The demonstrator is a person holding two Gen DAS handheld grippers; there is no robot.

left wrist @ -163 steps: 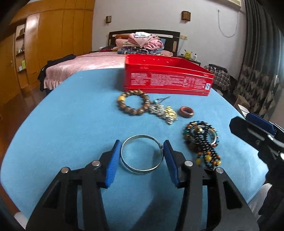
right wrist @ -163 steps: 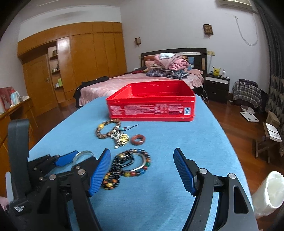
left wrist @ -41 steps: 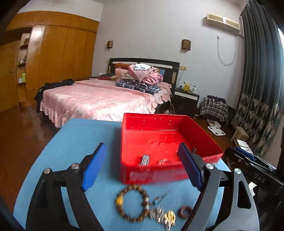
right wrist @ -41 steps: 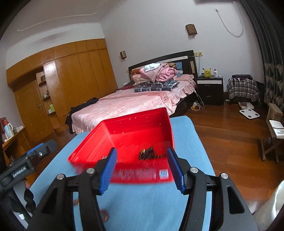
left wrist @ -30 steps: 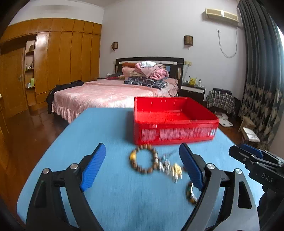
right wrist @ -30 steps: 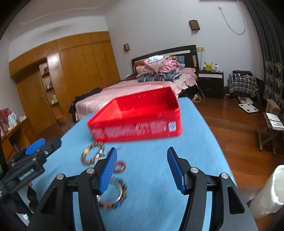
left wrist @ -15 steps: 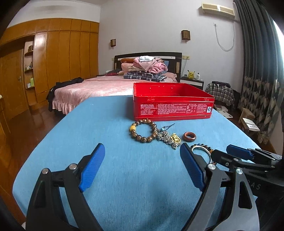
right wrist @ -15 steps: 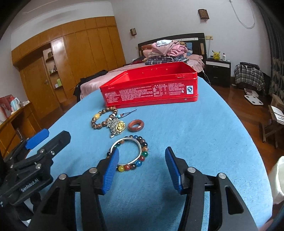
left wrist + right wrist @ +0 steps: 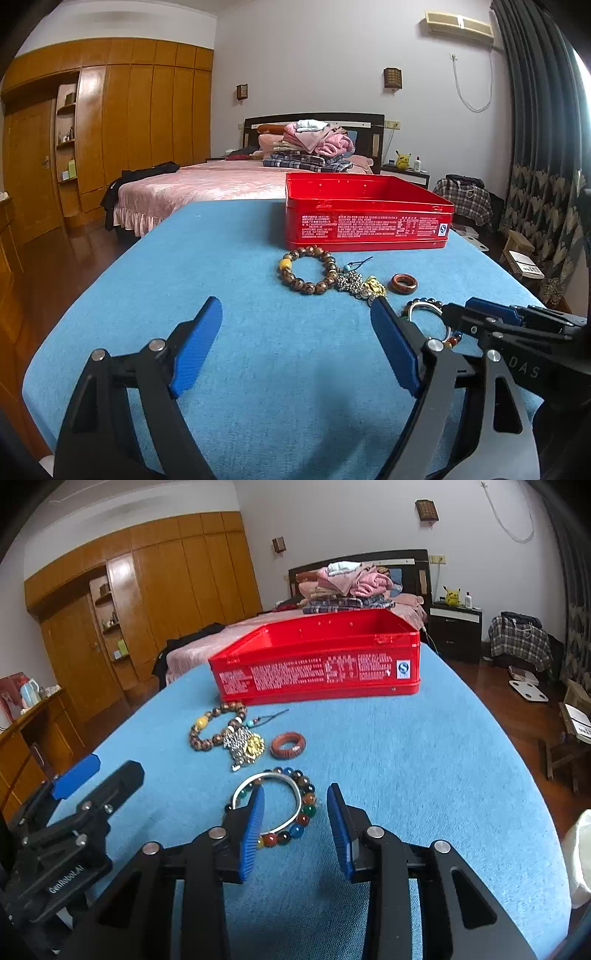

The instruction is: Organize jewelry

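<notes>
The right tool (image 9: 295,825) has just been closing, its jaws straddling the near-right arc of the multicoloured bead bracelet (image 9: 300,818) and silver bangle (image 9: 291,812) without pressing them; the left tool (image 9: 295,343) stands released and empty. Both pieces lie on the blue tabletop (image 9: 406,760), near the red tin (image 9: 317,664). The bangle should be stiff and slippery, the beads light and floppy: clamp across both rims.

Each tool is matte black, its two arms forking out to fingers faced with ribbed blue pads; round silver screw heads sit at the pivots behind the pads; the left tool (image 9: 295,345) body carries pale "GenRobot.AI" lettering; the right tool (image 9: 295,829) shows "DAS" on its flank.
</notes>
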